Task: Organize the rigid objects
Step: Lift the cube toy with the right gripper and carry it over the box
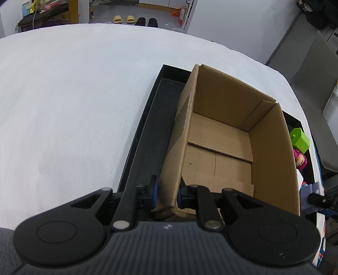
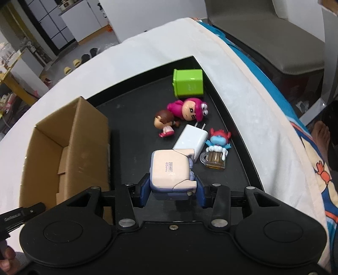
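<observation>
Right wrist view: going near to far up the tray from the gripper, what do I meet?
Right gripper shut on the beige figure → white charger → pink-haired doll → green cube → tray far rim.

— From my feed this looks like someone's home, not a lab.

— What tells you that?

— I see slippers [image 1: 122, 19] lined up on the floor past the surface [image 1: 74, 95], which wears a white cloth. My right view shows a cartoon-print blanket [image 2: 316, 169], a grey chair [image 2: 274, 38] and cluttered shelves [image 2: 8, 63].
</observation>
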Tool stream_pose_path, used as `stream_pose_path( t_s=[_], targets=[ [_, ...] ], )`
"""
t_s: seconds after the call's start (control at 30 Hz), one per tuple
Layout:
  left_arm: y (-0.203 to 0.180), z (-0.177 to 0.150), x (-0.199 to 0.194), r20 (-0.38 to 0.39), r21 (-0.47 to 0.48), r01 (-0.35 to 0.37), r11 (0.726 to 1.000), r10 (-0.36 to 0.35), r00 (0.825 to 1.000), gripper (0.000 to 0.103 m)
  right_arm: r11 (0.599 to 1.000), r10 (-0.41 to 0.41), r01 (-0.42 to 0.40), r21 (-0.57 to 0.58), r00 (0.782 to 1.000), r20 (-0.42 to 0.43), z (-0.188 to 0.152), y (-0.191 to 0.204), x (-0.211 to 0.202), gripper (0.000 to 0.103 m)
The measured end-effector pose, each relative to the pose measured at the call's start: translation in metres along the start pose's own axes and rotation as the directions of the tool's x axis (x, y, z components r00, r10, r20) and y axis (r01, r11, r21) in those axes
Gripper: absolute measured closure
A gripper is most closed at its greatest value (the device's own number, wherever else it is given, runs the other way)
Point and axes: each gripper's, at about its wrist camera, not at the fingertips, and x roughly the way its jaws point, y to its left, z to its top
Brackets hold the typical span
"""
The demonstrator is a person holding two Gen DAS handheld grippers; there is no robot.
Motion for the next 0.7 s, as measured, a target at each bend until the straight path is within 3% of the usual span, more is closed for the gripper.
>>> stream_pose_path(
  t_s=[0.27,0.7],
  targets=[
    [0.007,0.008,-0.002,0.006,0.001,0.008,1.000,-0.008,1.000,0.087,0.998,0.029,-0.027,-0.058,0.999,0.030,0.013,0.018,-0.021,0.061],
    [0.033,0.019,0.004,-0.008,-0.094,0.031,0.995,-0.032,0.999,0.086,0.990,0.062,-0.055,-0.129,0.997,0.051,0.035,0.064,-0.037,0.061]
  ],
)
